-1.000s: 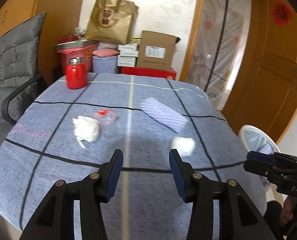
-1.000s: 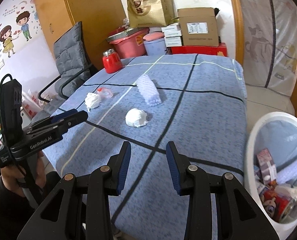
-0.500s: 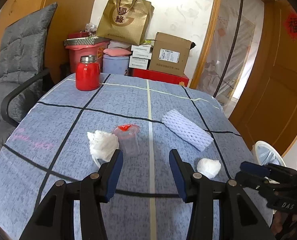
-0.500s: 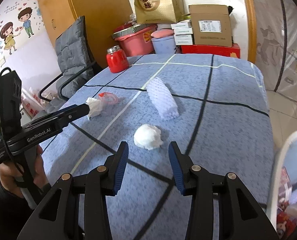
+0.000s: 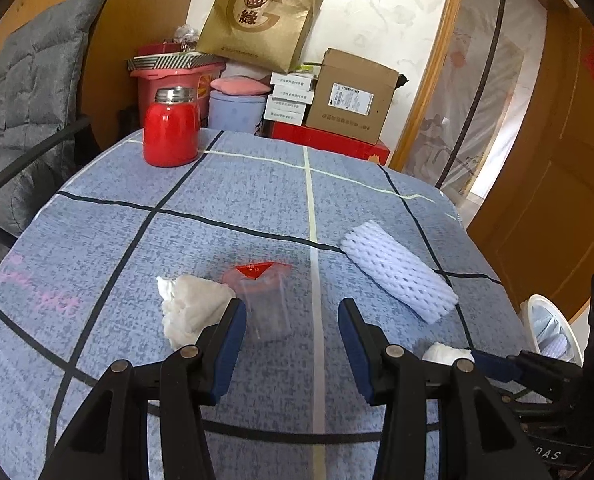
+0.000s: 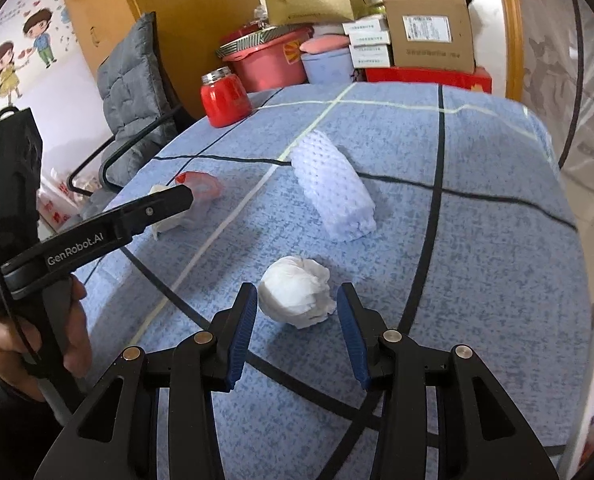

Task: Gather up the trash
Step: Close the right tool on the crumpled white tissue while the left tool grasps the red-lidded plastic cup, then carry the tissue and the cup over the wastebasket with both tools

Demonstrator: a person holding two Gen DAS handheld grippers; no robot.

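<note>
On the blue checked tablecloth (image 5: 237, 200) lie a clear plastic cup with a red lid (image 5: 263, 304), a crumpled tissue (image 5: 193, 308) to its left, a white foam net sleeve (image 5: 399, 272) and a second tissue ball (image 6: 295, 296). My left gripper (image 5: 291, 320) is open, and the tipped-over cup sits just ahead between its fingertips, close to the left finger. In the right wrist view the left gripper (image 6: 183, 200) partly hides the cup (image 6: 203, 186). My right gripper (image 6: 297, 304) is open, its blue pads on either side of the tissue ball without pressing on it.
A red jar (image 5: 171, 132) stands at the table's far left corner. A grey padded chair (image 5: 29, 92) is on the left. Boxes, tubs and a gold paper bag (image 5: 257, 20) are stacked behind. A white bin (image 5: 553, 332) stands off the table's right edge.
Both grippers have moved forward and lower over the table. The cup and the tissue ball now lie between their fingertips. The right jaws stand a little wider than at first.
</note>
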